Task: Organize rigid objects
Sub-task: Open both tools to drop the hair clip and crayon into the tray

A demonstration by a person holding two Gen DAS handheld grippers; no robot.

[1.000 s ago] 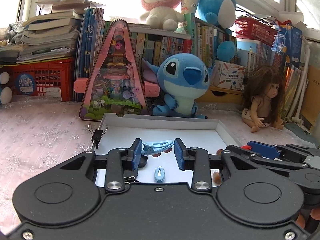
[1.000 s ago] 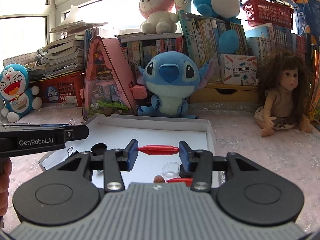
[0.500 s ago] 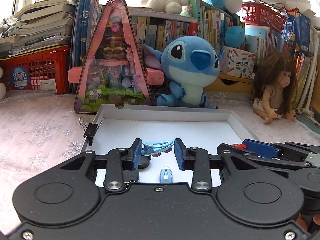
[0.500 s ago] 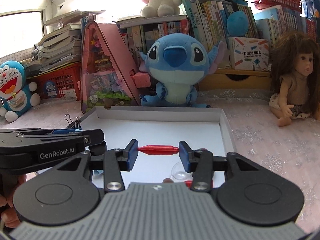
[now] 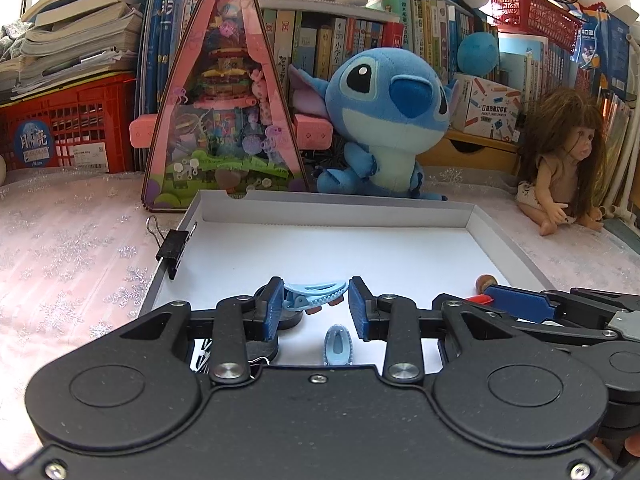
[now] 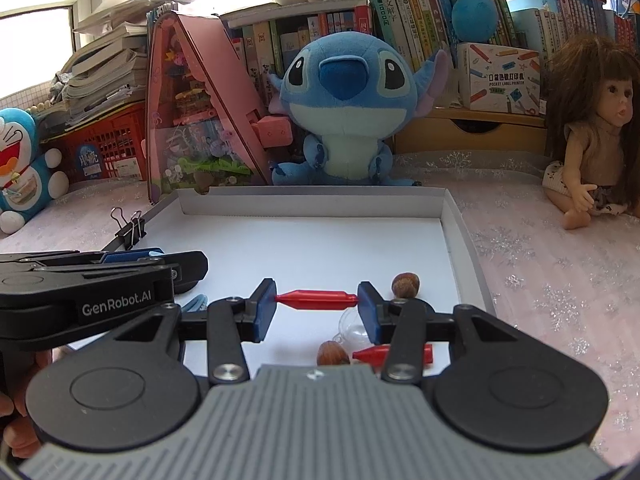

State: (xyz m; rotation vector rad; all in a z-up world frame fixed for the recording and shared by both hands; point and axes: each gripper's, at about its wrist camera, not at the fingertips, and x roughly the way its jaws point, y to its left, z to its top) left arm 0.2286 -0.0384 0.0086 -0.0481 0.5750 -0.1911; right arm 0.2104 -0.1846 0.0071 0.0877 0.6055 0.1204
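The white tray (image 5: 336, 212) lies on the desk (image 5: 72, 240) in front of the Stitch plush (image 5: 384, 120), its low walls edging a mostly bare floor, so there looks to be open room toward its far wall. Over its near end, the left tongs (image 5: 316, 304) are clamped on a light-blue hair clip (image 5: 314, 294) and the right tongs (image 6: 316, 306) on a red crayon (image 6: 316, 300), each held crosswise, likely for setting down. Beside them in the tray lie nuts (image 6: 405, 284), another red crayon (image 6: 394, 354) and a second blue clip (image 5: 338, 346).
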